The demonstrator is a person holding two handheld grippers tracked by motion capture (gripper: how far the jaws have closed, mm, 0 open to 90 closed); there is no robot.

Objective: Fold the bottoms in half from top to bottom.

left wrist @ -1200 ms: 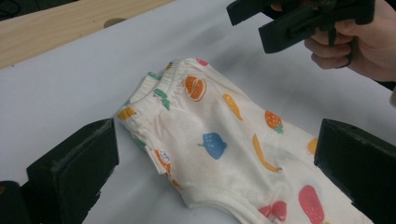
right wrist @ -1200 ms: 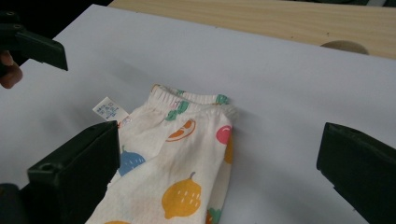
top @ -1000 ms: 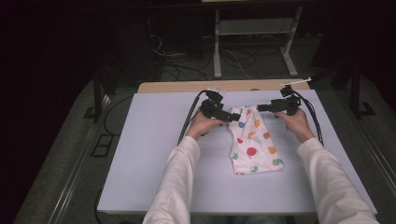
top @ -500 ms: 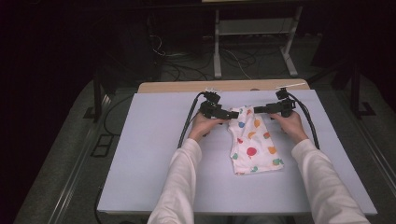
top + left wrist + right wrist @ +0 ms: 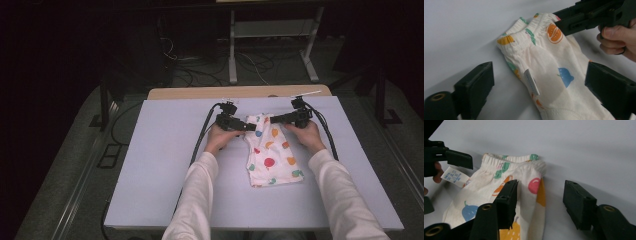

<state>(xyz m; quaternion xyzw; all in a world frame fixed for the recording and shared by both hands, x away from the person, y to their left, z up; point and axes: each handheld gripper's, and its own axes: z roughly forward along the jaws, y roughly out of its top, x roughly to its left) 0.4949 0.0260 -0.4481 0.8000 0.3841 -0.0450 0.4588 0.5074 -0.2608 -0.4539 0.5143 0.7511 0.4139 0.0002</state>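
Small printed garment (image 5: 270,155) lies flat on the grey bench (image 5: 150,175), folded lengthwise, elastic waistband (image 5: 511,158) at the far end between the two tools. Left gripper (image 5: 536,82) – fingers spread wide, straddling the cloth's left edge near the care label (image 5: 532,82), holding nothing. Right gripper (image 5: 540,195) – fingers also released, set around the waistband's right corner (one finger over the fabric, one on bare bench). Judgement: thin cotton knit, very light, limp, will sag and unfold when lifted. Best hold is the thick gathered waistband, one corner per gripper; a single-layer pinch may slip.
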